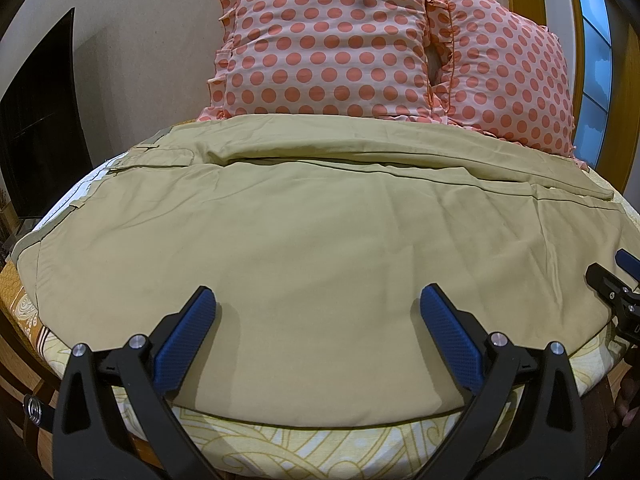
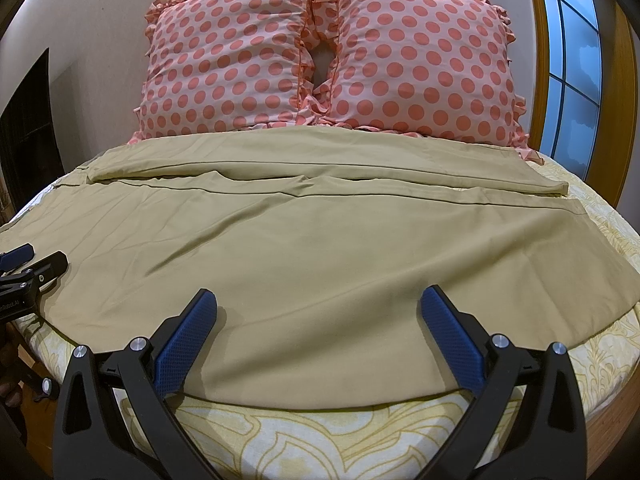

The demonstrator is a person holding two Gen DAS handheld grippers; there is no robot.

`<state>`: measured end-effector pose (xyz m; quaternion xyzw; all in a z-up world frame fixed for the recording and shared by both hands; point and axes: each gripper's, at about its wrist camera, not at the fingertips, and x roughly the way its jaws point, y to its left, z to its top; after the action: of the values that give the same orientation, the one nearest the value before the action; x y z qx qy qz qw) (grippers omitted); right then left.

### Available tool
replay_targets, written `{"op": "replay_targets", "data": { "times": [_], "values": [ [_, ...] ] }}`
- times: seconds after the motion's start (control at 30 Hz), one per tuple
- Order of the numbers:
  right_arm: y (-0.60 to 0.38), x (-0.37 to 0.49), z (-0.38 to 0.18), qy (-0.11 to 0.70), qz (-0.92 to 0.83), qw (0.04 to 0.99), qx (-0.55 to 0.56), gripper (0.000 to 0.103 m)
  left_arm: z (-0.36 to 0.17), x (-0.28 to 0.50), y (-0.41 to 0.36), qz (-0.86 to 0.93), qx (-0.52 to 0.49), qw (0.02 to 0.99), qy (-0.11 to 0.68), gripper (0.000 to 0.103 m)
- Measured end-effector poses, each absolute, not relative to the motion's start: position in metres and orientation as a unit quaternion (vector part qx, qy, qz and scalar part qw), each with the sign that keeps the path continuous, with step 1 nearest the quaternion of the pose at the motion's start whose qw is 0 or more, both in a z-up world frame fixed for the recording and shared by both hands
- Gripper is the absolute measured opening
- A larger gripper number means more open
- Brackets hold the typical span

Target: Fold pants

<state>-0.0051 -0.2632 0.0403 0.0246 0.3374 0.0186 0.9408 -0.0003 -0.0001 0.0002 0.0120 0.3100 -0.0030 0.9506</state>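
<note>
Khaki pants (image 1: 320, 232) lie spread flat across the bed, waistband at the left, legs running to the right; they also show in the right wrist view (image 2: 320, 240). My left gripper (image 1: 318, 300) is open and empty, just above the near leg by the front edge. My right gripper (image 2: 319, 300) is open and empty over the same near leg, further right. The right gripper shows at the right edge of the left wrist view (image 1: 612, 276); the left gripper shows at the left edge of the right wrist view (image 2: 30, 266).
Two pink polka-dot pillows (image 2: 328, 52) stand against the wall behind the pants. The yellow patterned bedsheet (image 2: 320, 432) shows at the front edge. A window (image 2: 572, 64) is at the right, a dark doorway (image 1: 40, 132) at the left.
</note>
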Motion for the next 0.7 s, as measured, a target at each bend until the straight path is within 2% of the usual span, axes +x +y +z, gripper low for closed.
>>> {"op": "replay_targets", "data": {
  "times": [0.7],
  "values": [
    [-0.2619, -0.0055, 0.0433, 0.334, 0.015, 0.942, 0.025, 0.102, 0.0003, -0.0002, -0.0002, -0.003, 0.012, 0.951, 0.309, 0.101]
  ]
}}
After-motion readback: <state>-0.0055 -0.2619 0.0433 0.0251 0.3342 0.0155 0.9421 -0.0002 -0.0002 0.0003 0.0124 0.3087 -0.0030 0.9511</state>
